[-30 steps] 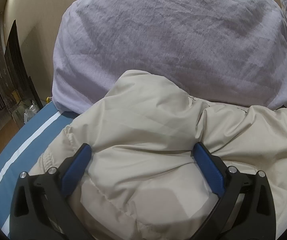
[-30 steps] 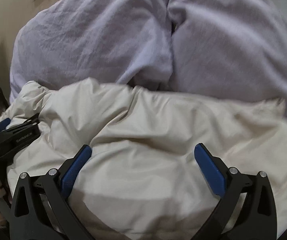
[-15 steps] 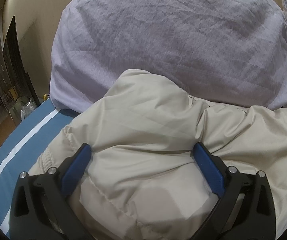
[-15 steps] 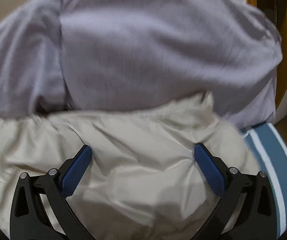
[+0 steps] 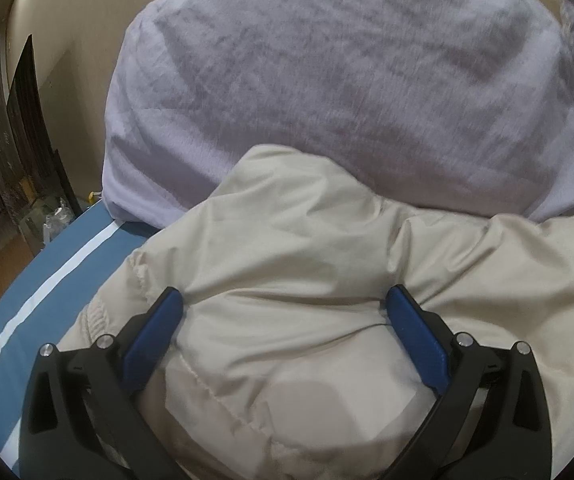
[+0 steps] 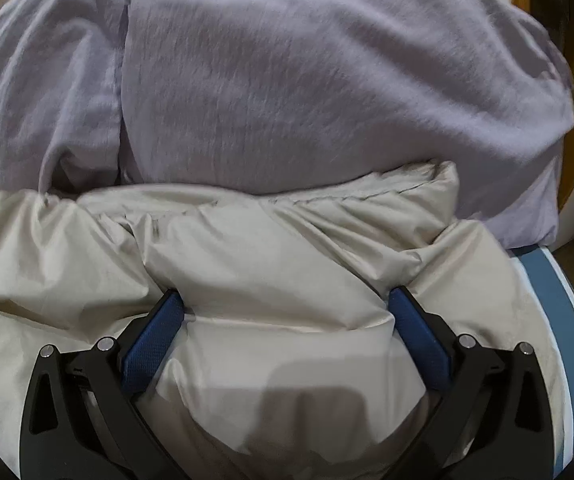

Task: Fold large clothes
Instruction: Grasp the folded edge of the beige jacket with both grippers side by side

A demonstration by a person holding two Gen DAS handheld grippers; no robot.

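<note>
Step in hand (judged): pressing/positioning the puffy beige jacket [image 5: 295,240] before a fold; no fold edge is lifted yet.

Left gripper [image 5: 285,304]: fingers spread wide, nothing clamped. A padded bulge of jacket sits between the blue pads [image 5: 417,336] and presses against both inner faces, so the tool is pushed into the fabric, not pinching it. Ahead of the fingertips: a jacket panel peak, then a lavender pillow [image 5: 327,80] touching the jacket's far edge. Outside the left finger: ribbed cuff or hem, then blue bedsheet w/ white stripe [image 5: 67,264].

Right gripper [image 6: 287,304]: same state, fingers released and apart, jacket bulge filling the gap. Ahead of the tips: a bunched ridge w/ stitched seam, then lavender bedding [image 6: 307,80]. Outside the right finger: jacket edge, then striped sheet.

Jacket location: on the bed, under and between both finger pairs, butted against the pillows.

Next move (judged):
1. Pick a grab pt. at an edge or seam, not the bulge centre; padding is too thick for a secure pinch.
2. Close both tools on the fabric.
3. Lift and carry the section over in sync. Slick shell may slip; trapped air will spring back, so press flat after.
</note>
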